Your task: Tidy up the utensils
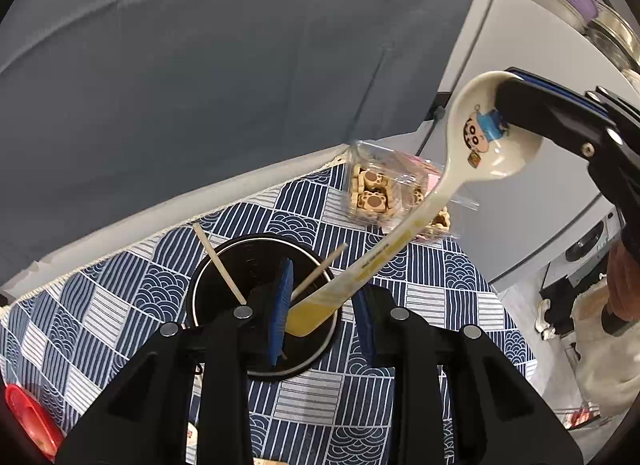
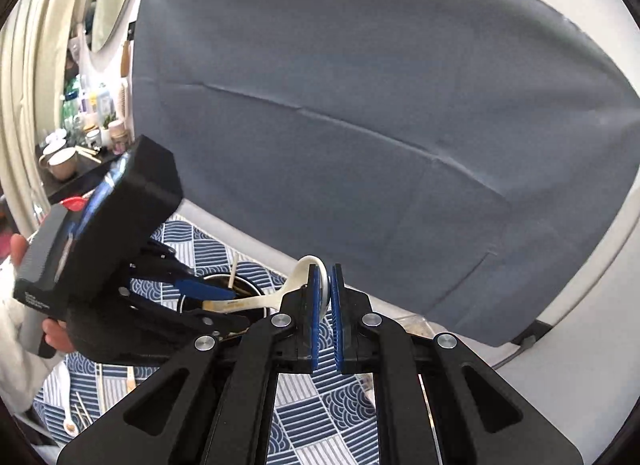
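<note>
The spoon [image 1: 452,169] was white and shiny w/ a cartoon kid on the bowl and a yellow handle. It looked like ceramic or hard plastic (can't tell which), so prob. stiff, smooth, a bit slippery, and it could chip if dropped.

The right gripper [image 2: 325,297] had its jaws pinched on the rim of the spoon's bowl. The blue pads [image 2: 317,305] squeezed the thin edge from both sides. That was a small grip on a curved, slick part, so the spoon could twist or slide. The long handle hung out far from the grip, which likely made it want to swing.

The spoon was up in the air, tilted, w/ the handle end pointing down into the black cup [image 1: 200,285]. The tip sat at or just inside the cup's rim. Two wooden chopsticks [image 1: 224,265] already leaned in that cup.

The left gripper [image 1: 324,317] was over the cup w/ its jaws apart, one on each side of the handle tip, not squeezing it.

The cup stood on a blue-and-white cloth [image 1: 440,277]. A clear box of cookies [image 1: 376,193] sat near, behind the spoon.

Best place to hold it was prob. the handle's middle, where it was flatter. Let go slow, so it slides down soft and doesn't bang the cup.
</note>
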`<state>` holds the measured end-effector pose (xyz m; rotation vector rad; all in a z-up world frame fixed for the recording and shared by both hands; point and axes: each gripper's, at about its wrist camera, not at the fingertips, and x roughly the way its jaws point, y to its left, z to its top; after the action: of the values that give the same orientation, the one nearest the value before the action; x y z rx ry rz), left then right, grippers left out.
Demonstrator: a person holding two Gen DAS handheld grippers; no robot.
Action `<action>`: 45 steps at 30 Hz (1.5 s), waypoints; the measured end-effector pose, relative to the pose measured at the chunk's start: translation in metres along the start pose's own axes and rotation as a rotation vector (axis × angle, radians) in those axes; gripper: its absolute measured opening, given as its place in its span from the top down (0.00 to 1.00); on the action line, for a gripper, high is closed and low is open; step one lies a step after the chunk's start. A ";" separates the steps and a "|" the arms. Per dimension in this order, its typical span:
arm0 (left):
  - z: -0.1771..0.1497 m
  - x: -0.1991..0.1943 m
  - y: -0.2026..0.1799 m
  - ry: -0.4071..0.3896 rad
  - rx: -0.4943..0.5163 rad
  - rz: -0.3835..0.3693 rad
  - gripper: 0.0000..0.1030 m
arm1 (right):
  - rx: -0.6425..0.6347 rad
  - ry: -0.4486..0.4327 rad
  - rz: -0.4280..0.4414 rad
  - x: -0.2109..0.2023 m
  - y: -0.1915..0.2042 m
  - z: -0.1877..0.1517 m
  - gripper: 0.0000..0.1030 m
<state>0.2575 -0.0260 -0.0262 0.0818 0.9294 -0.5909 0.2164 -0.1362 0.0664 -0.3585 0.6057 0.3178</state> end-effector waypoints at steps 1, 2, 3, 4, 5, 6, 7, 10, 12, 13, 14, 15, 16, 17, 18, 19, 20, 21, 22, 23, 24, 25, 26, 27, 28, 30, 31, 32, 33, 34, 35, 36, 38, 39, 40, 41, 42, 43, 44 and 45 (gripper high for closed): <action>-0.001 0.003 0.003 0.000 -0.014 -0.012 0.70 | -0.004 0.007 0.002 0.005 0.002 0.001 0.95; -0.001 0.005 0.006 -0.003 -0.027 -0.021 0.54 | -0.002 0.013 0.007 0.009 0.003 -0.001 0.94; -0.002 0.008 0.009 -0.007 -0.042 -0.029 0.28 | 0.003 0.022 0.019 0.014 0.006 0.000 0.93; -0.003 0.007 0.010 -0.016 -0.049 -0.026 0.21 | 0.006 0.032 0.031 0.017 0.008 -0.001 0.92; -0.004 0.006 0.011 -0.028 -0.053 -0.025 0.18 | 0.012 0.039 0.041 0.021 0.011 -0.002 0.89; -0.006 0.003 0.013 -0.042 -0.060 -0.032 0.18 | 0.018 0.042 0.045 0.023 0.011 -0.002 0.82; -0.009 -0.001 0.015 -0.049 -0.065 -0.037 0.18 | 0.022 0.040 0.047 0.023 0.012 -0.004 0.71; -0.016 -0.010 0.021 -0.055 -0.072 0.019 0.10 | 0.060 0.012 0.067 0.017 0.007 -0.008 0.44; -0.022 -0.017 0.026 -0.057 -0.085 0.037 0.09 | 0.095 0.005 0.087 0.014 0.004 -0.010 0.39; -0.025 -0.021 0.028 -0.056 -0.091 0.050 0.07 | 0.104 0.006 0.090 0.013 0.005 -0.010 0.33; -0.028 -0.024 0.030 -0.056 -0.096 0.063 0.07 | 0.111 0.004 0.087 0.011 0.006 -0.013 0.29; -0.033 -0.029 0.033 -0.056 -0.101 0.084 0.07 | 0.113 0.003 0.083 0.009 0.006 -0.015 0.23; -0.037 -0.033 0.036 -0.055 -0.108 0.107 0.07 | 0.111 0.002 0.084 0.006 0.008 -0.019 0.19; -0.043 -0.038 0.039 -0.051 -0.117 0.125 0.06 | 0.109 0.003 0.086 0.003 0.009 -0.020 0.18; -0.049 -0.041 0.042 -0.047 -0.125 0.131 0.06 | 0.106 0.005 0.088 0.002 0.011 -0.023 0.18; -0.055 -0.045 0.046 -0.044 -0.132 0.135 0.06 | 0.101 0.009 0.088 -0.001 0.014 -0.026 0.18; -0.061 -0.049 0.049 -0.039 -0.141 0.148 0.06 | 0.098 0.012 0.088 -0.003 0.017 -0.029 0.18; -0.068 -0.053 0.051 -0.039 -0.151 0.159 0.06 | 0.099 0.015 0.093 -0.005 0.020 -0.032 0.17; -0.073 -0.056 0.053 -0.039 -0.158 0.161 0.06 | 0.101 0.020 0.099 -0.006 0.022 -0.034 0.17; -0.082 -0.061 0.055 -0.036 -0.171 0.157 0.06 | 0.101 0.028 0.108 -0.007 0.025 -0.036 0.17; -0.089 -0.063 0.056 -0.034 -0.177 0.158 0.06 | 0.102 0.030 0.113 -0.009 0.028 -0.039 0.17; -0.096 -0.067 0.057 -0.033 -0.185 0.172 0.06 | 0.102 0.029 0.119 -0.011 0.031 -0.041 0.17; -0.102 -0.070 0.057 -0.032 -0.188 0.184 0.06 | 0.102 0.028 0.131 -0.013 0.036 -0.044 0.17; -0.110 -0.074 0.057 -0.029 -0.192 0.197 0.06 | 0.104 0.026 0.144 -0.016 0.040 -0.048 0.16; -0.115 -0.077 0.056 -0.026 -0.195 0.200 0.06 | 0.105 0.025 0.154 -0.018 0.044 -0.051 0.16; -0.131 -0.084 0.055 -0.016 -0.206 0.217 0.06 | 0.105 0.028 0.173 -0.020 0.052 -0.056 0.15; -0.138 -0.086 0.057 0.000 -0.220 0.228 0.06 | 0.100 0.035 0.182 -0.021 0.059 -0.060 0.15; -0.143 -0.088 0.059 0.015 -0.236 0.234 0.06 | 0.095 0.039 0.185 -0.021 0.063 -0.062 0.15; -0.151 -0.090 0.061 0.033 -0.257 0.240 0.06 | 0.087 0.043 0.191 -0.021 0.068 -0.065 0.15; -0.157 -0.092 0.061 0.039 -0.263 0.245 0.06 | 0.074 0.050 0.202 -0.022 0.075 -0.070 0.15; -0.164 -0.093 0.061 0.043 -0.267 0.257 0.06 | 0.066 0.054 0.208 -0.022 0.078 -0.071 0.15; -0.171 -0.095 0.061 0.050 -0.271 0.274 0.06 | 0.049 0.060 0.217 -0.022 0.084 -0.076 0.15; -0.184 -0.097 0.062 0.065 -0.285 0.290 0.06 | 0.028 0.073 0.233 -0.023 0.093 -0.084 0.15; -0.191 -0.098 0.063 0.076 -0.293 0.294 0.06 | 0.022 0.080 0.238 -0.023 0.096 -0.087 0.15; -0.198 -0.099 0.063 0.081 -0.300 0.300 0.06 | 0.016 0.090 0.242 -0.023 0.101 -0.092 0.15; -0.203 -0.100 0.064 0.086 -0.307 0.307 0.06 | 0.012 0.097 0.248 -0.023 0.103 -0.096 0.15; -0.211 -0.102 0.064 0.092 -0.317 0.314 0.06 | 0.006 0.108 0.256 -0.022 0.106 -0.100 0.15; -0.218 -0.103 0.064 0.097 -0.323 0.318 0.06 | 0.001 0.119 0.263 -0.022 0.110 -0.104 0.15; -0.222 -0.103 0.063 0.100 -0.327 0.319 0.06 | -0.002 0.127 0.266 -0.021 0.113 -0.107 0.15; -0.231 -0.103 0.064 0.112 -0.336 0.324 0.06 | -0.004 0.136 0.271 -0.020 0.116 -0.110 0.15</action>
<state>0.0748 0.1457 -0.0980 -0.0364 1.0867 -0.1269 0.1017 -0.0821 -0.0327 -0.3036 0.7890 0.5573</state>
